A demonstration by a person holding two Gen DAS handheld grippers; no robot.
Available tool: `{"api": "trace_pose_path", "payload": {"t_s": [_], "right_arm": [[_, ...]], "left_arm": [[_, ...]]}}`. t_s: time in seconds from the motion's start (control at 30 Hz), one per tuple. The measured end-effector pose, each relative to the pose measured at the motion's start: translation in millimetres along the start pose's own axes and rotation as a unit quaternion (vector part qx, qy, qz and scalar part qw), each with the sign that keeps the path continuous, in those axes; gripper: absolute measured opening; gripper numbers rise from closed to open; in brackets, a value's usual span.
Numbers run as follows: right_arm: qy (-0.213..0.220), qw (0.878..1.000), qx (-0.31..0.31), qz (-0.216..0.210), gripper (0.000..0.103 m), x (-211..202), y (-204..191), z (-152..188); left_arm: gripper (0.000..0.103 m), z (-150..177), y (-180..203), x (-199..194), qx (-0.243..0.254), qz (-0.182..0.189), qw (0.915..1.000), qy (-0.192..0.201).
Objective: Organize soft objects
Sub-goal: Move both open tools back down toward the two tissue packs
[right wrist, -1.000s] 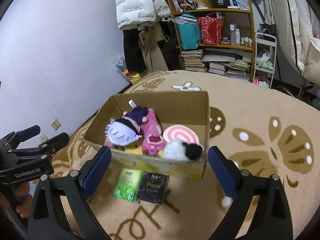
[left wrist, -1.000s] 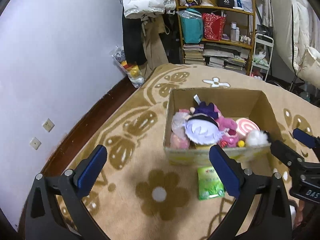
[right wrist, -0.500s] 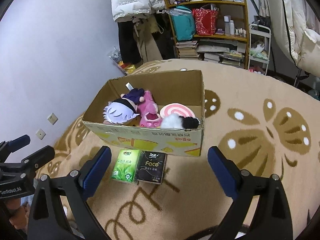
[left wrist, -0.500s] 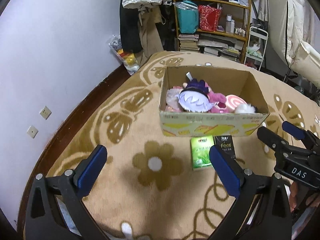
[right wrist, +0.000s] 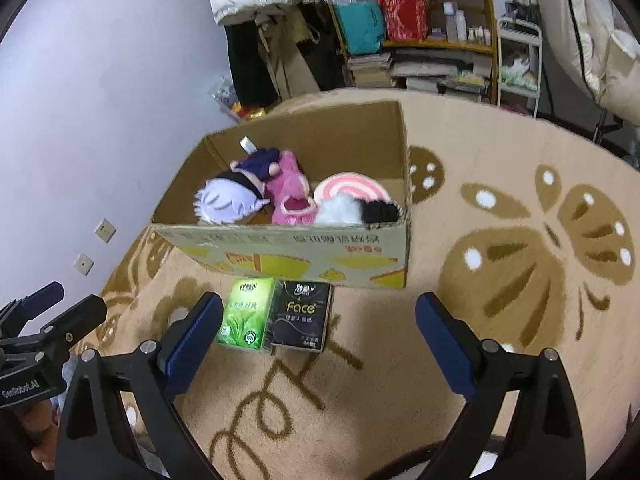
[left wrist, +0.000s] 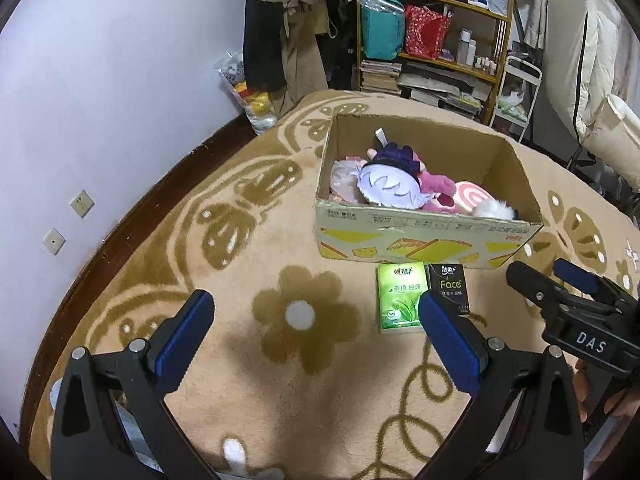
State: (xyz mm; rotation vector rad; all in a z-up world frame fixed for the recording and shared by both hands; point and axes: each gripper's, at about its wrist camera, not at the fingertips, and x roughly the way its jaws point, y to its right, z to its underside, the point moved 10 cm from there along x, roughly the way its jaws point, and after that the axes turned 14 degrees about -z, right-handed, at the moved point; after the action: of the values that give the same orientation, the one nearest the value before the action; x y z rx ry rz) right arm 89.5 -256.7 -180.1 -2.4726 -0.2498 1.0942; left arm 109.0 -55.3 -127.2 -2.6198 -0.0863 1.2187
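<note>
An open cardboard box (left wrist: 420,240) (right wrist: 288,252) stands on the rug and holds several plush toys: a white-haired doll head (left wrist: 386,186) (right wrist: 226,204), a pink plush (right wrist: 290,192), a pink-and-white swirl cushion (right wrist: 350,188) and a white-and-black fluffy toy (right wrist: 358,212). A green tissue pack (left wrist: 400,298) (right wrist: 246,312) and a black "Face" tissue pack (left wrist: 450,288) (right wrist: 302,314) lie side by side in front of the box. My left gripper (left wrist: 316,340) is open and empty, low over the rug. My right gripper (right wrist: 318,338) is open and empty, just short of the packs.
The beige rug (left wrist: 280,380) has brown flower and butterfly patterns. A purple wall (left wrist: 100,80) with two sockets is on the left. A cluttered shelf (left wrist: 432,40), hanging coats (left wrist: 280,40) and a white cart (left wrist: 516,96) stand behind the box.
Both grippers have drawn back from the box and lowered. The box now looks farther away and both tissue packs are in full view. Both stay open and empty.
</note>
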Motion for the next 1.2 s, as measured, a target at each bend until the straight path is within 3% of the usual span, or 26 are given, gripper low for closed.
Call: {"api": "trace_pose_path", "payload": {"t_s": [0.77,1.2], "right_arm": [[-0.086,0.995,0.037,-0.030,0.101,69.2,22.9,18.7],[-0.091,0.993,0.069,-0.026,0.101,84.3,39.9,18.8]], "left_arm": [[0.101,26.0,37.3,60.5,0.028,0.014,0.9970,-0.070],[0.101,31.9,52.3,84.2,0.025,0.023,0.9944,-0.100]]}}
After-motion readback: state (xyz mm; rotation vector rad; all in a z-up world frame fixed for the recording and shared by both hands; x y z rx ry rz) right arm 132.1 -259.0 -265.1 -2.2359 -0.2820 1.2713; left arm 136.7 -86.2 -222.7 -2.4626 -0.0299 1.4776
